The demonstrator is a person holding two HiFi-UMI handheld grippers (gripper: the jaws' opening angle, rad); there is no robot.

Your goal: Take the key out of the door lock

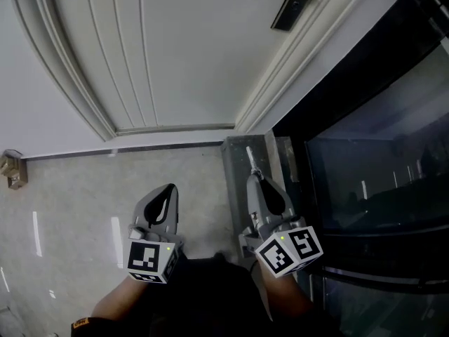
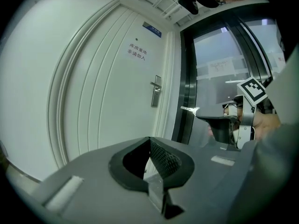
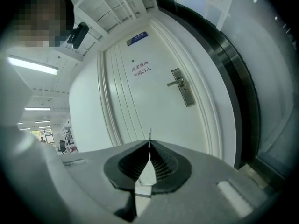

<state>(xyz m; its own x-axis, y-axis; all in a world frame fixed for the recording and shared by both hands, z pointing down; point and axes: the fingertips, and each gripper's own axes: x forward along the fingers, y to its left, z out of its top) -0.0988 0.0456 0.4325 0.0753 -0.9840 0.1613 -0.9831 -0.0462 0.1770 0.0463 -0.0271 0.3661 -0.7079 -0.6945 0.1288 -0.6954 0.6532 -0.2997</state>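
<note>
The white door (image 1: 175, 55) is closed, and its metal handle and lock plate (image 1: 291, 5) sit at the top right of the head view. Both grippers are held low, well away from the lock plate (image 3: 182, 87). My right gripper (image 1: 256, 180) is shut on a thin silver key (image 1: 250, 159), whose blade sticks out past the fingertips (image 3: 150, 134). In the left gripper view the same key (image 2: 190, 109) points toward the door. My left gripper (image 1: 168, 189) is to the left of the right one, shut with nothing in it (image 2: 149, 140).
A black-framed glass panel (image 1: 379, 153) stands right of the door frame (image 1: 280, 76). Pale tiled floor (image 1: 77, 202) lies below. A small door stop (image 1: 12, 168) sits at the far left. Two signs (image 2: 138, 52) are on the door.
</note>
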